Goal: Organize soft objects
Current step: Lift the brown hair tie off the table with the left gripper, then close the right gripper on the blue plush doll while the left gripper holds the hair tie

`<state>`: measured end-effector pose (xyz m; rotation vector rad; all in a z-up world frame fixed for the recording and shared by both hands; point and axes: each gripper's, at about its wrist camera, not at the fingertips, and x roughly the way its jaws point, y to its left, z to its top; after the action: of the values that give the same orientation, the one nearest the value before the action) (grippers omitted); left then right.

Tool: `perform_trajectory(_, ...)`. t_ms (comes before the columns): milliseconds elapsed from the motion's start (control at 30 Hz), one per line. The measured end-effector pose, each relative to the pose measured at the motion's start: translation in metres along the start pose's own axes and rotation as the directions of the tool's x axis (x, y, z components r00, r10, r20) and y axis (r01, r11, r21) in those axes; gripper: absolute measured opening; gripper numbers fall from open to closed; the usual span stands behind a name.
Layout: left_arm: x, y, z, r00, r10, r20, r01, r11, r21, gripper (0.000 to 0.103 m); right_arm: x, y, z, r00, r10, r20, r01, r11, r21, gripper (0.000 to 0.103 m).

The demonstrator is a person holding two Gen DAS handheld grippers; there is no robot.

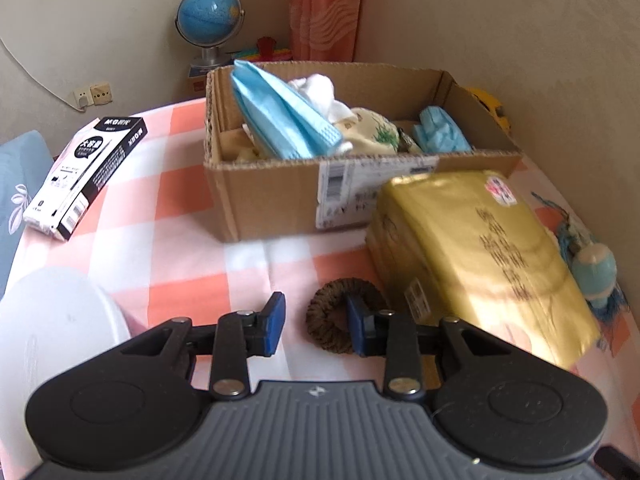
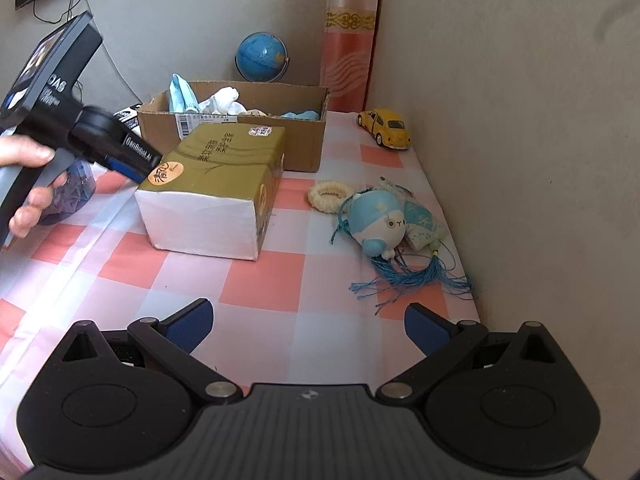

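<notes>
Left gripper (image 1: 316, 324), jaws apart, straddles the brown scrunchie (image 1: 340, 316), its far edge hidden; right gripper (image 2: 308, 326) gapes wide.

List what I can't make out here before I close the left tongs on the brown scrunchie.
- Brown scrunchie: left wrist view, right side covered by a blue pad; contact unclear.
- Same scrunchie: right wrist view, hidden behind the gold tissue pack.
- Cardboard box: bottom contents buried under blue cloth.
- Gold pack lettering: blurred in left view.
</notes>
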<state>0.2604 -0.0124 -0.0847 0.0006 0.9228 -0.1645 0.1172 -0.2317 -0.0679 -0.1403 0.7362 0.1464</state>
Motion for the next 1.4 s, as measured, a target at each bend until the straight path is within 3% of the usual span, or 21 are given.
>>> perform_trajectory(367,-0.034,0.0,-0.036,1.0,-0.017,-0.023,0.017,1.0,-0.003,0.034,-0.007,0.002,0.001,0.999,0.021,0.028,-0.021,1.0,-0.01,0.103)
perform_trajectory(400,-0.038,0.001,-0.037,1.0,-0.018,-0.012,0.018,1.0,-0.008,0.036,-0.008,0.002,0.001,0.999,0.023,0.028,-0.023,1.0,-0.01,0.103)
perform_trajectory(467,-0.05,0.003,-0.041,0.999,-0.029,0.026,0.029,0.999,-0.014,0.055,-0.008,0.003,0.001,0.999,0.025,0.029,-0.025,1.0,-0.012,0.103)
perform_trajectory(533,-0.058,0.0,-0.045,0.997,-0.04,0.061,0.04,0.999,0.015,0.063,-0.007,0.002,0.001,0.999,0.027,0.026,-0.027,1.0,-0.012,0.103)
perform_trajectory(667,-0.05,-0.008,-0.047,0.997,-0.058,0.053,0.053,0.995,0.088,0.061,-0.005,0.001,0.003,1.0,0.022,0.022,-0.022,1.0,-0.013,0.103)
perform_trajectory(933,-0.032,-0.009,-0.051,0.995,-0.086,0.054,0.079,0.989,0.129,0.06,-0.001,-0.007,0.006,1.0,-0.011,0.019,0.011,1.0,-0.018,0.103)
perform_trajectory(1100,-0.031,-0.008,-0.054,0.994,-0.085,0.071,0.072,0.984,0.162,0.044,0.006,-0.018,0.015,0.998,-0.046,0.033,0.046,0.999,-0.01,0.101)
perform_trajectory(1400,-0.032,-0.005,-0.055,0.992,-0.092,0.088,0.078,0.985,0.153,0.042,0.041,-0.031,0.039,0.993,-0.11,0.046,0.112,0.993,-0.031,0.086)
